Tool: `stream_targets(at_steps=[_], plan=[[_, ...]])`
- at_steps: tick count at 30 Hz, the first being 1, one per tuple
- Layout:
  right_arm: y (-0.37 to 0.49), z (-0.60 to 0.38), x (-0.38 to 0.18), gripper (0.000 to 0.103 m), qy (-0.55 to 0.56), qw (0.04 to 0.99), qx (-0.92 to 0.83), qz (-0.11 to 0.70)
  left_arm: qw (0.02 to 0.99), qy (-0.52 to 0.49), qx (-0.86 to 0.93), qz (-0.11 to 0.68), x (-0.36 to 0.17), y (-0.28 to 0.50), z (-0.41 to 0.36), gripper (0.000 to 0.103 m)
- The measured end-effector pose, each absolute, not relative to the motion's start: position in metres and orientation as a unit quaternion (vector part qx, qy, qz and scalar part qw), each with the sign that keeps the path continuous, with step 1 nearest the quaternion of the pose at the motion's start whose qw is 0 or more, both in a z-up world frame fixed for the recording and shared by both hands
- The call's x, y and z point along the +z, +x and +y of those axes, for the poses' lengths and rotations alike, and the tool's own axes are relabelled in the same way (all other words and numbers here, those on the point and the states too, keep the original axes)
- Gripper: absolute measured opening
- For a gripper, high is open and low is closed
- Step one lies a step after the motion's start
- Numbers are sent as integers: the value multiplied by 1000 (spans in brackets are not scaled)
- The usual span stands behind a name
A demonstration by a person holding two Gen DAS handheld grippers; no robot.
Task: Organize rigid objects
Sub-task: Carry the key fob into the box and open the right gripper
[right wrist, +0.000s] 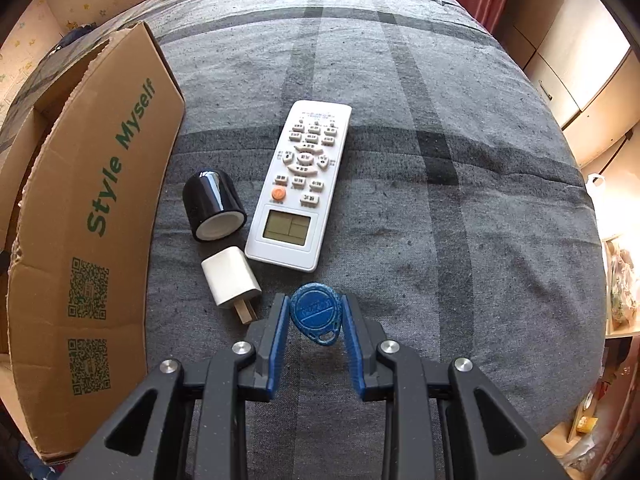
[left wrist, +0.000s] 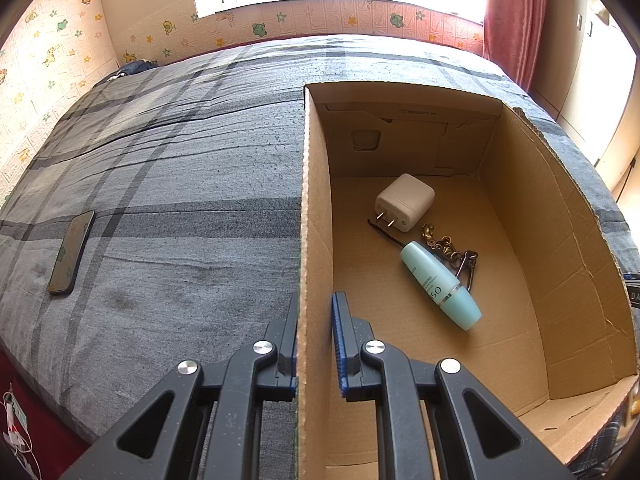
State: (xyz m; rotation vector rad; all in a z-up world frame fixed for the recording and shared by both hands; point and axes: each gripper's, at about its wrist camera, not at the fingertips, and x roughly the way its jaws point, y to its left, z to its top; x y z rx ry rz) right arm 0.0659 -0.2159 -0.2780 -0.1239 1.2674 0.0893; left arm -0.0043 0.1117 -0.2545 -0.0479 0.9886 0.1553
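Clamped between the right gripper's [right wrist: 314, 314] fingers sits a blue key fob [right wrist: 316, 312]: light, stiff, thin, best pinched across its flat sides. Left gripper's [left wrist: 314, 336] fingers pinch the cardboard box [left wrist: 310, 200] wall, steadying it on the bed [right wrist: 440, 200].

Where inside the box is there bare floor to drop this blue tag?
Free: the cardboard box floor nearest the left gripper, and the strip along its right wall. Crowded: the middle, where the white charger, keychain and teal bottle cluster. The right gripper jaws pinch the blue tag.
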Motion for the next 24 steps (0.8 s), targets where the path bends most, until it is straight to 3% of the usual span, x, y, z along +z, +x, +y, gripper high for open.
stream_targets(at_steps=[24], plan=[[31,-106,-172,28,-107,830,206,508,877,-20,75,474,-255,-3,111,14]])
